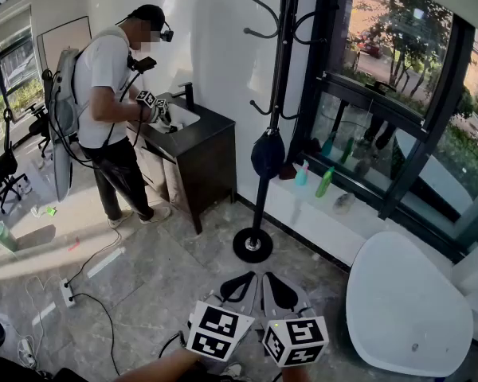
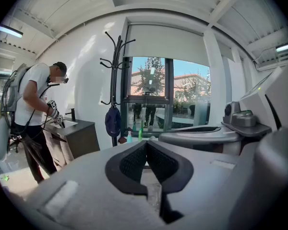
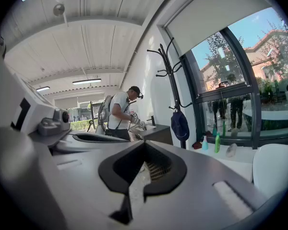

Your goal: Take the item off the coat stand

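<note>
- The left gripper (image 1: 237, 286) and the right gripper (image 1: 279, 291) sit side by side at the bottom of the head view, both pointing toward the coat stand.
- In the left gripper view, the left gripper (image 2: 145, 143) has its jaws pressed together with nothing between them.
- The right gripper (image 3: 143, 145) is the same in its own view: jaws pressed together and empty.
- A white round table (image 1: 406, 305) stands just to the right of the grippers, on the grey tiled floor (image 1: 159, 285).
- The black coat stand (image 1: 275, 94) rises from a round base ahead of the grippers, well apart from them.
- A dark blue item (image 1: 268, 153) hangs from a low hook against the pole. It looks like a cap, though the views are too small to be sure.
- Behind the stand, a teal bottle (image 1: 302, 173) and a green bottle (image 1: 325, 183) stand upright on the white window sill (image 1: 319, 213).
- Farther left, a person (image 1: 103, 94) in a white shirt leans over a dark cabinet (image 1: 203, 161) with a sink, holding grippers of their own.
</note>
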A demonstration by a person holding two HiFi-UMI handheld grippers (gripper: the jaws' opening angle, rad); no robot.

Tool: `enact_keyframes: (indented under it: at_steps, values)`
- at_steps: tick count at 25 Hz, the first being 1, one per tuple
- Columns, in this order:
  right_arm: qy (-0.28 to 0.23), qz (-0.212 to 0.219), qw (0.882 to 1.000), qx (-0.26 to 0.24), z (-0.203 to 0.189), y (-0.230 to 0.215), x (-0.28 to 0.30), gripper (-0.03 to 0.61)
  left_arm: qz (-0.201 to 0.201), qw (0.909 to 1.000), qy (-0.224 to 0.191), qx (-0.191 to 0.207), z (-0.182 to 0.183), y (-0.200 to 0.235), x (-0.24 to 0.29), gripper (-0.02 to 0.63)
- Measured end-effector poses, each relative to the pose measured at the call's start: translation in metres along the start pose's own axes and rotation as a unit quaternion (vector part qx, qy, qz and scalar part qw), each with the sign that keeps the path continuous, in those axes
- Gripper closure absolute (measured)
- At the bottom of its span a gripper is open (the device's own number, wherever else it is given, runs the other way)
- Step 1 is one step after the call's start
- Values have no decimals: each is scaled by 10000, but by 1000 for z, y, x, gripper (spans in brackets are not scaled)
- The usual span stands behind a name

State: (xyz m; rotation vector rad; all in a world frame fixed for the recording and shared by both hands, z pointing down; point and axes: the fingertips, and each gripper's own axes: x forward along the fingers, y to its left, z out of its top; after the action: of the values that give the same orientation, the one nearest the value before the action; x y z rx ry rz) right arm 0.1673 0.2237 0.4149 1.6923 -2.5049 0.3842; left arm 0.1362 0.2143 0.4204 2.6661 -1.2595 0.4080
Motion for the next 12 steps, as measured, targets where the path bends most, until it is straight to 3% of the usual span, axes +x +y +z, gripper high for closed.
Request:
enact_keyframes:
  at_steps: [12]
  values:
    - [65,-59,10000,26,-9,-17,17,574,-72,10000,61,-30,-4,6,25,611]
